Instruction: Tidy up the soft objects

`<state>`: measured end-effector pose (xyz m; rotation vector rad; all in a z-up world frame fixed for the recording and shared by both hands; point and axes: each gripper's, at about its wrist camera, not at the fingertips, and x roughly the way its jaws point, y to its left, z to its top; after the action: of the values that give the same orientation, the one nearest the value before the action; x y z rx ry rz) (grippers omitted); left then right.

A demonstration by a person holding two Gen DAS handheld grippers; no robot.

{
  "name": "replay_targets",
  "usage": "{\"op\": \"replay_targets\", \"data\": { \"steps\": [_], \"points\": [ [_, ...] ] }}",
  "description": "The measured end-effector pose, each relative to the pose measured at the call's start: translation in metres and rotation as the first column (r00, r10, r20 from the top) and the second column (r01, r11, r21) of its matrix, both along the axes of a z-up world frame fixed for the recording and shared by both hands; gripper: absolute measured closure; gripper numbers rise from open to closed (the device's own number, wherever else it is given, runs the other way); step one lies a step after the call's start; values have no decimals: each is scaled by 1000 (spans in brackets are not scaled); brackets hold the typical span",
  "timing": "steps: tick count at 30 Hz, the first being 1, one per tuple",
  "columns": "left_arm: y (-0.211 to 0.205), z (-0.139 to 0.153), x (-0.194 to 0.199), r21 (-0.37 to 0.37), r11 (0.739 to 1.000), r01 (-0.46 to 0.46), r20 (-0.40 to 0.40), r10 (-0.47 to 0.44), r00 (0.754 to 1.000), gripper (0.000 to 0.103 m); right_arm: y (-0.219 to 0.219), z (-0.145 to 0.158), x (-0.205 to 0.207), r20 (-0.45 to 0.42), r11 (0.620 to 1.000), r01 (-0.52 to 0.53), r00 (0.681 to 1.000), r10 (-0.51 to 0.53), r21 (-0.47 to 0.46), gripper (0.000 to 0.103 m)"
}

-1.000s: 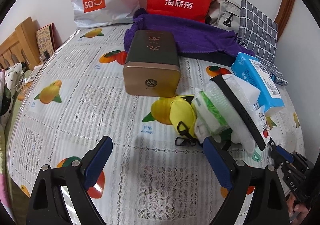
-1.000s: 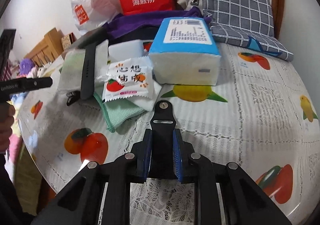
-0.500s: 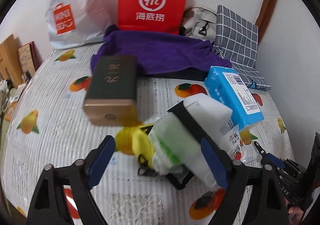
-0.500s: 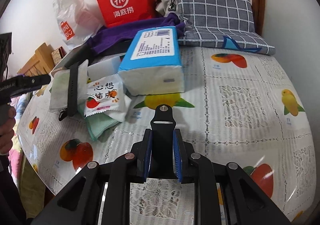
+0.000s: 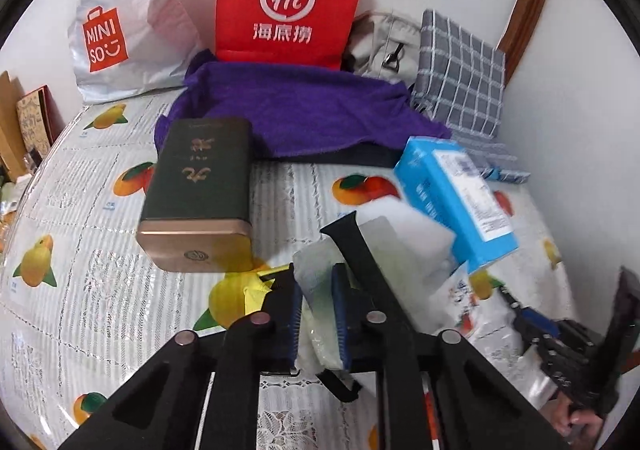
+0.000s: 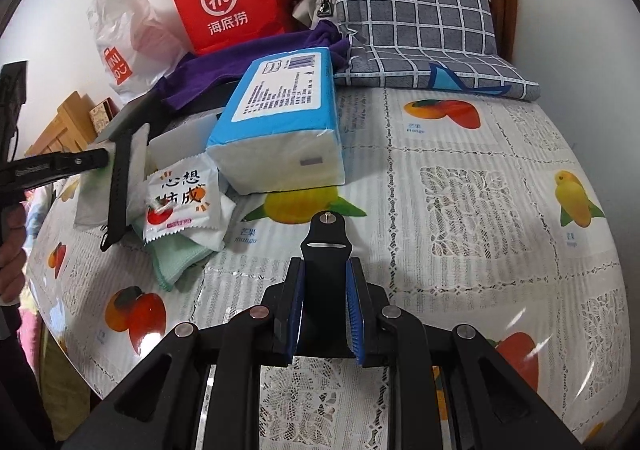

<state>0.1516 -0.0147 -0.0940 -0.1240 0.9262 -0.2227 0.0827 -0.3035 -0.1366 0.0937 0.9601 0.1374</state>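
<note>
Left gripper (image 5: 316, 312) was closing on a pale green-and-white soft packet (image 5: 320, 290) — packet squeezed between the blue pads, so contact made; packet sat at the near edge of the soft pile on the fruit-print tablecloth (image 5: 80, 258), directly ahead of the jaws; its long axis ran away from the camera, roughly in line with the fingers. A black watch strap (image 5: 360, 262) lay across the packet's right side, touching it, slanting up-left (could get dragged along, my guess). Right gripper (image 6: 326, 306) was clamped on a second black strap piece (image 6: 326, 250), well right of the pile, so the left hand was clearly the nearer one. Rest of pile just beyond: white sponge block (image 5: 412, 234), snack sachet (image 6: 180, 202) over a green cloth (image 6: 176, 258), blue tissue pack (image 6: 288, 118) behind; green tin (image 5: 200, 194) just left, apart from the packet. Next move likely a lift, clear of the strap.
</note>
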Motion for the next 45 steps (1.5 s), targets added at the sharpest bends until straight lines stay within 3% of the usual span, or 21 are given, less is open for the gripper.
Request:
{"op": "replay_targets", "data": {
  "steps": [6,17,23,30,33,35,39,40,43,45],
  "points": [
    [25,16,-11,-4,999,-48,26,48,999,96,10,8,2,5,1000,-8,1000,8,-15,82],
    [88,42,-44,37,987,-157,82,153,985,96,30,17,-1,6,999,-29,1000,29,-35,82],
    [104,8,-39,44,982,-181,-5,182,983,96,41,16,-2,0,998,-45,999,45,-42,82],
    [111,-28,-36,132,965,-225,-69,235,969,96,49,15,-4,-2,997,-57,998,57,-58,82],
    [115,-44,-34,170,956,-239,-100,258,961,89,47,11,-3,-11,997,-48,999,48,-57,82],
    [116,-52,-32,160,959,-234,-118,254,960,71,46,8,-2,-17,997,-45,999,44,-59,82],
    [114,-63,-30,180,953,-243,-100,264,959,53,43,5,-1,-22,997,-39,999,38,-64,82],
    [111,-65,-29,187,953,-236,-98,257,961,43,42,6,-2,-21,997,-36,999,35,-64,82],
    [105,-68,-27,209,949,-238,-77,259,963,35,36,9,-4,-11,998,-24,1000,23,-59,82],
    [106,-68,-27,196,947,-253,-61,270,961,36,32,12,-4,-2,998,-16,1000,16,-55,82]
  ]
}}
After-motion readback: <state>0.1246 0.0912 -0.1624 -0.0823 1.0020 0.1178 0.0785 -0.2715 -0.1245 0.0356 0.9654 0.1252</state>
